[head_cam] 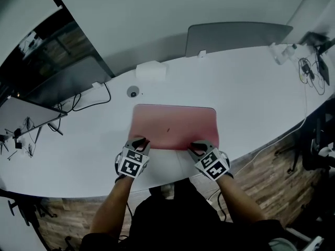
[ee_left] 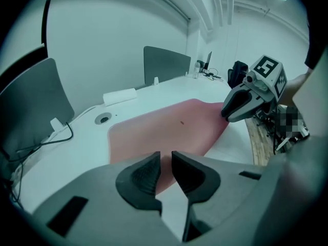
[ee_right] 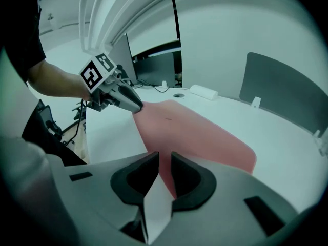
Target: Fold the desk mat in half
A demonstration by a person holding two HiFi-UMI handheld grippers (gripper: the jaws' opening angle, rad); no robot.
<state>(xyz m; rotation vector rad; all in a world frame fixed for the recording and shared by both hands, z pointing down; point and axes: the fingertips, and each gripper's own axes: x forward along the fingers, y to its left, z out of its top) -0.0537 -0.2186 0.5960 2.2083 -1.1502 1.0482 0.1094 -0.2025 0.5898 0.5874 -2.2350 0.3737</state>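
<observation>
Standing by, I saw the pink desk mat (head_cam: 175,125) lying flat on the white table (head_cam: 235,88). The left gripper (head_cam: 138,143) and right gripper (head_cam: 198,146) sat at its near corners, jaws narrowly apart over the edge. I judged both needed a firm bite before lifting evenly together.

On the white desk (head_cam: 251,88): a white box (head_cam: 151,70), round grommet (head_cam: 133,91), black cable (head_cam: 108,94), grey divider (head_cam: 235,35).

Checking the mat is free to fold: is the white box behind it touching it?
Apart. The head view shows a strip of bare table between the white box and the far edge of the mat.
</observation>
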